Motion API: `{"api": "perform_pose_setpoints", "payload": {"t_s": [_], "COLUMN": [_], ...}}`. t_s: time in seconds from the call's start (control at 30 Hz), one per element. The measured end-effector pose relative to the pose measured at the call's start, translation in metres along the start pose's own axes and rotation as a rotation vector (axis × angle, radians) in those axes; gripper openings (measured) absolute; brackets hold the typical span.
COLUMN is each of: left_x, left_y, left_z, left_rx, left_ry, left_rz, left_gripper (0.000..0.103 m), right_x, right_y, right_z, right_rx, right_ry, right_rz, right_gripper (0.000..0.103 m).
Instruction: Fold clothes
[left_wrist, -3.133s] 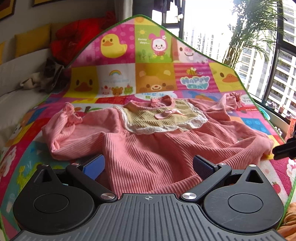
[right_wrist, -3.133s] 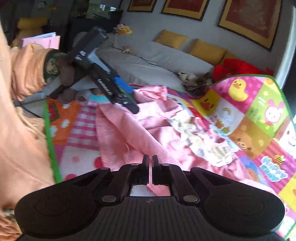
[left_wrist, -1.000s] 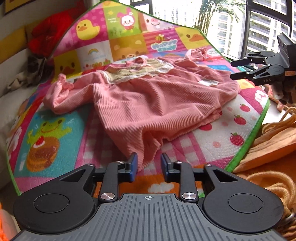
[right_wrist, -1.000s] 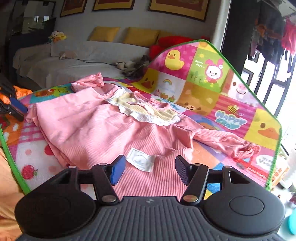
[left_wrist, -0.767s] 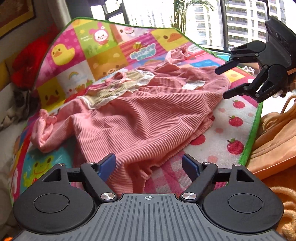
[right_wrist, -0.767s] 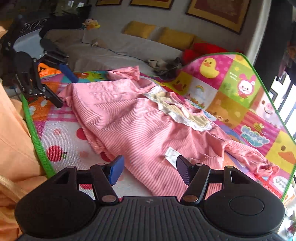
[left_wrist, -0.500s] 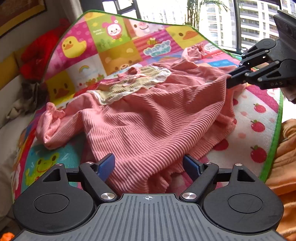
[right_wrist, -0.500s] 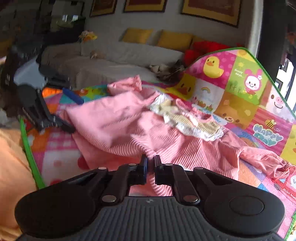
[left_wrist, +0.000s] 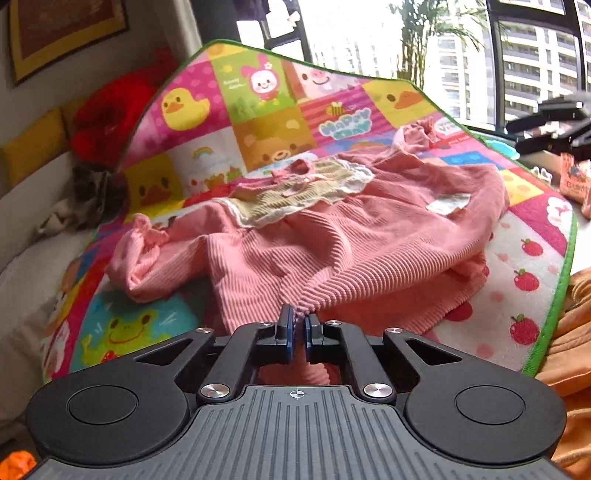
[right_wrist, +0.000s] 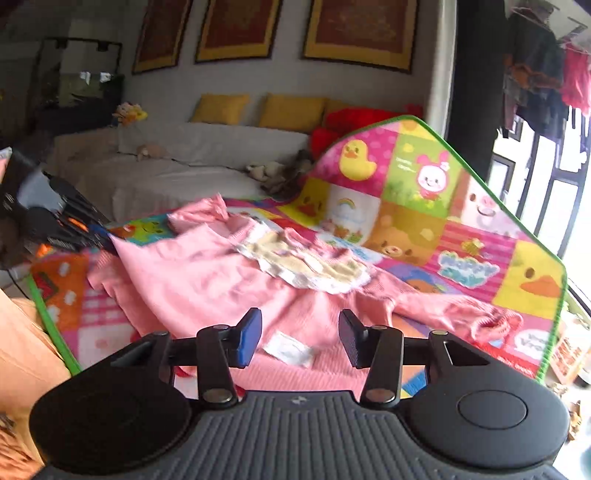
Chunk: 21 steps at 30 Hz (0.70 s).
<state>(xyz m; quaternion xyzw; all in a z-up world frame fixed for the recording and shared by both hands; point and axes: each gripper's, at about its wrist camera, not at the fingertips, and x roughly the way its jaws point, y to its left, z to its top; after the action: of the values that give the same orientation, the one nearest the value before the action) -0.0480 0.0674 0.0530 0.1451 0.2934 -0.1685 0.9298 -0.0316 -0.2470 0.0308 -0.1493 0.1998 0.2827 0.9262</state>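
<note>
Left gripper (left_wrist: 299, 325), bottom centre of the left wrist view: jaws pinched nearly together on a ridge of the pink corduroy dress (left_wrist: 332, 236), cloth bunched between the blue pads (left_wrist: 290, 332) and pulled up into a taut fold running toward frame centre. More pink cloth visible below the pads, inside the gripper frame.

Dress spread across the cartoon play mat (left_wrist: 535, 258), mid-frame in both views. Yellow bib panel with lace trim (left_wrist: 295, 195) upper centre; white care label (left_wrist: 448, 203) right of centre; one sleeve crumpled at centre left, other sleeve cuff toward upper right. Far end of mat curled upward against the window.

Right gripper (right_wrist: 299, 338), bottom centre of the right wrist view: jaws opening, about half spread, nothing between the pads; dress and care label (right_wrist: 290, 349) seen through the gap, lying on the mat below. Same gripper seen blurred at the right edge of the left wrist view (left_wrist: 550, 129), clear of the dress.

In the right wrist view, left gripper (right_wrist: 99, 236) at centre left, blurred, holding a corner of the dress (right_wrist: 207, 280) lifted off the mat. Orange fabric (right_wrist: 22, 350) at lower left edge. Grey sofa (right_wrist: 177, 173) with yellow cushions in the upper background.
</note>
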Motion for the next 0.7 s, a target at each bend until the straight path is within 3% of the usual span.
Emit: {"api": "perform_pose_setpoints", "payload": {"t_s": [0.17,0.23,0.3,0.37,0.43,0.5,0.57,0.63,0.67,0.7], "left_x": [-0.043,-0.054,-0.057,-0.049,-0.036,-0.025,-0.012,0.000,0.007,0.012], "left_y": [0.011,0.011,0.012,0.012,0.010,0.003,-0.007,-0.021,-0.028,-0.034], "left_z": [0.012,0.016,0.016,0.013,0.008,0.006,0.006,0.005,0.005,0.005], "left_rx": [-0.081,-0.072,-0.057,-0.063,-0.066,-0.053,-0.018,0.035,0.062,0.080], "left_ry": [-0.106,-0.130,-0.128,-0.095,-0.056,-0.035,-0.018,0.000,0.009,0.011], "left_rz": [-0.072,-0.057,-0.029,-0.011,-0.008,-0.055,-0.111,-0.130,-0.139,-0.147], "left_gripper": [0.007,0.009,0.018,0.050,0.056,0.059,0.078,0.086,0.087,0.088], "right_x": [0.018,0.023,0.027,0.032,0.035,0.040,0.046,0.053,0.057,0.059], "right_y": [0.007,0.010,0.015,0.020,0.024,0.026,0.025,0.023,0.021,0.018], "right_z": [-0.018,-0.023,-0.031,-0.040,-0.048,-0.052,-0.051,-0.051,-0.050,-0.048], "right_rx": [-0.045,-0.077,-0.137,-0.197,-0.237,-0.250,-0.235,-0.212,-0.197,-0.178], "right_ry": [0.087,0.105,0.137,0.172,0.195,0.202,0.193,0.184,0.180,0.182], "right_rz": [-0.020,-0.044,-0.081,-0.112,-0.135,-0.151,-0.171,-0.191,-0.196,-0.187], "right_gripper": [0.058,0.063,0.065,0.066,0.066,0.066,0.068,0.068,0.066,0.040]}}
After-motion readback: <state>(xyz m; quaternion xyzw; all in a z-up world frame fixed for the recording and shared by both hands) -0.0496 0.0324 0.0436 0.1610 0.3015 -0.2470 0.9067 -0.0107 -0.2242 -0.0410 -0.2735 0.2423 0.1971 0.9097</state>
